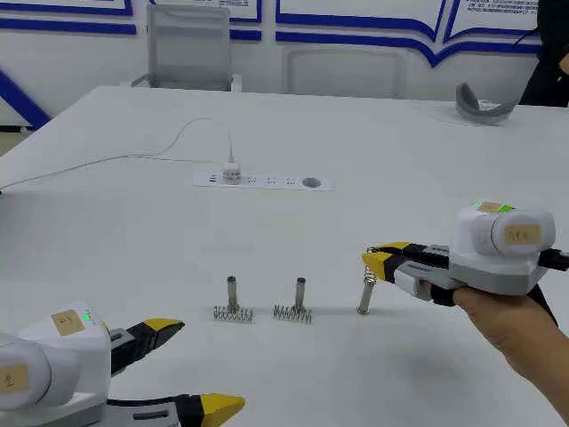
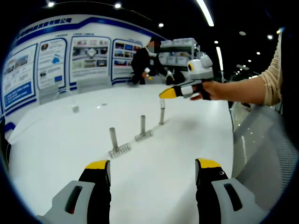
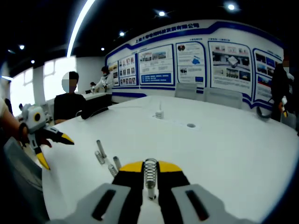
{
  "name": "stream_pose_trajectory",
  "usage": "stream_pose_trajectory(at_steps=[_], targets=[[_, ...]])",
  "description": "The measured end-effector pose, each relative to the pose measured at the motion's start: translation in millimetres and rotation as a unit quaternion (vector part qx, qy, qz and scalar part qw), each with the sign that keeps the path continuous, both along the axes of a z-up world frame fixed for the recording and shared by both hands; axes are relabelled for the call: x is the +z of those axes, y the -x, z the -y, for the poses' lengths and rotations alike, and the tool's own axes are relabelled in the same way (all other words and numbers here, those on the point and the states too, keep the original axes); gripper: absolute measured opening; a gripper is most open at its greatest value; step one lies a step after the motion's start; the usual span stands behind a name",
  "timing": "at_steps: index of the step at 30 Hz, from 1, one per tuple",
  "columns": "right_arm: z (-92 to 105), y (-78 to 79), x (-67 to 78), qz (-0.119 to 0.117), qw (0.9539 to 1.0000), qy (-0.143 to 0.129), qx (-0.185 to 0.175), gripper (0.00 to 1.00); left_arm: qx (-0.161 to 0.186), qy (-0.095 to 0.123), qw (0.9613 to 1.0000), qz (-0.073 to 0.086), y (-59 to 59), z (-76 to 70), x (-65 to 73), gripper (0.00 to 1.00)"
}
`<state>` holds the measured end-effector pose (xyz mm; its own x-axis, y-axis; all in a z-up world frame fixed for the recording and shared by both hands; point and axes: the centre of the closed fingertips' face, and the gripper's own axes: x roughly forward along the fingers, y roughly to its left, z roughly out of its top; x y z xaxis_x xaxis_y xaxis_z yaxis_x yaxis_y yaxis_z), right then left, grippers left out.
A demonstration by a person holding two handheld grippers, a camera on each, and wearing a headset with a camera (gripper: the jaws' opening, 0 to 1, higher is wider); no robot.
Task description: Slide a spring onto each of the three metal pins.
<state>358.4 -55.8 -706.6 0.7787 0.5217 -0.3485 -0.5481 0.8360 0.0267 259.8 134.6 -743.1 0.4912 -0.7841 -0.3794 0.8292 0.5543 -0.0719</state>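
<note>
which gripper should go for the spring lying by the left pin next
Left. The left gripper is open and sits nearest the loose spring at the foot of the left pin. The right gripper is shut on a second spring at the right pin, across the row.

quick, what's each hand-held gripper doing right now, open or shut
Left hand-held gripper: open, holding nothing.
Right hand-held gripper: shut on a spring over a pin.

A broad white worktop point(image 1: 107, 222) spans the frame's centre; grey chairs point(image 1: 188, 44) stand at upper left beneath blue-trimmed display panels point(image 1: 356, 11), ceiling strip lights point(image 2: 205, 11) glowing overhead.
</note>
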Motion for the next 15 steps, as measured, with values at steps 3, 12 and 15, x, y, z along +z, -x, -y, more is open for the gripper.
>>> stream_pose_trajectory(at_steps=[3,12,15], targets=[[0.2,0.6,-3.9,0.004,1.0,-0.002,0.003,0.12,0.0,0.001,1.0,0.0,0.0,-0.3,0.2,0.75],[3.4,2.2,-18.6,0.001,0.9999,-0.009,0.005,0.12,0.0,0.0,1.0,-0.001,-0.1,-0.8,-0.2,0.75],[3.4,2.1,-24.0,-0.002,1.0,-0.006,0.005,0.12,0.0,-0.001,1.0,-0.001,-0.1,-0.9,-0.8,0.75]])
